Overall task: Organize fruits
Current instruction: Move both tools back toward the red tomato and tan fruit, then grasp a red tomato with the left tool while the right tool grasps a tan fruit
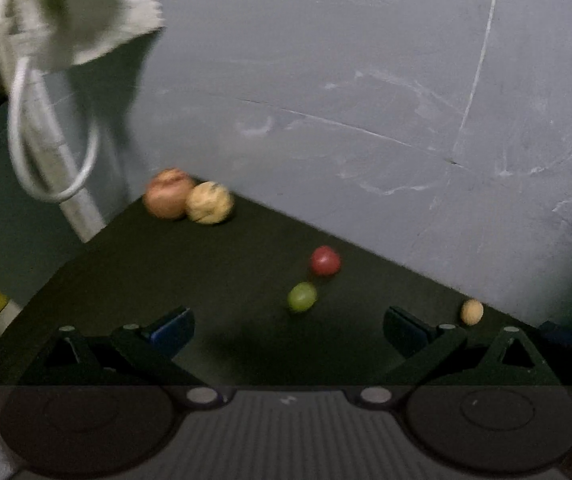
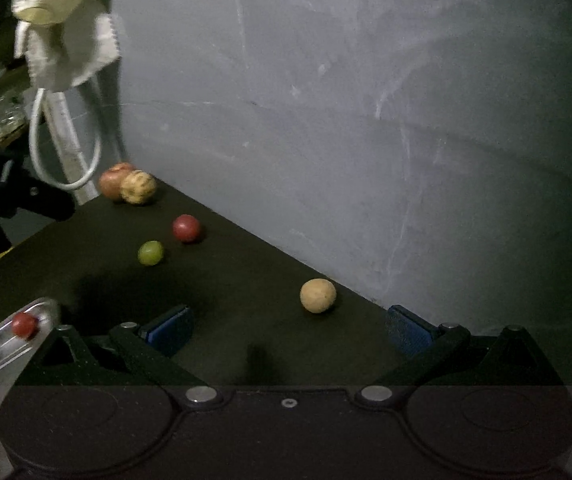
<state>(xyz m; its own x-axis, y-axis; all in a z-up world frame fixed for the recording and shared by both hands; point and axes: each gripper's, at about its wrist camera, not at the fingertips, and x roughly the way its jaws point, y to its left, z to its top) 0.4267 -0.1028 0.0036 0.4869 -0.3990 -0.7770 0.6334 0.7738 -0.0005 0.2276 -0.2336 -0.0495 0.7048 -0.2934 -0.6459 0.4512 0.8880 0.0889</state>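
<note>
I see both grippers, left (image 1: 288, 330) and right (image 2: 288, 330), spread wide and empty over the dark table (image 1: 134, 280). An apple (image 1: 166, 194) touches a tan fruit (image 1: 210, 203) at the far corner by the wall (image 1: 366, 80). A red fruit (image 1: 325, 261) and a green fruit (image 1: 302, 297) sit mid-table, with clear surface around them. A small tan fruit (image 2: 318, 295) lies near the wall edge. A metal tray (image 2: 18, 344) at my lower left holds a red berry (image 2: 25, 325). A cloth (image 2: 66, 32) and a cable (image 2: 66, 152) hang beyond the corner.

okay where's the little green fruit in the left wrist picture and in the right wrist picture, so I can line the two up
Left wrist view: the green fruit lies on the dark table, centre, slightly right, just ahead of the open fingers.
Right wrist view: the green fruit lies left of centre, farther off.
Shared landmark: the red fruit just up and right of it, toward the grey wall.
</note>
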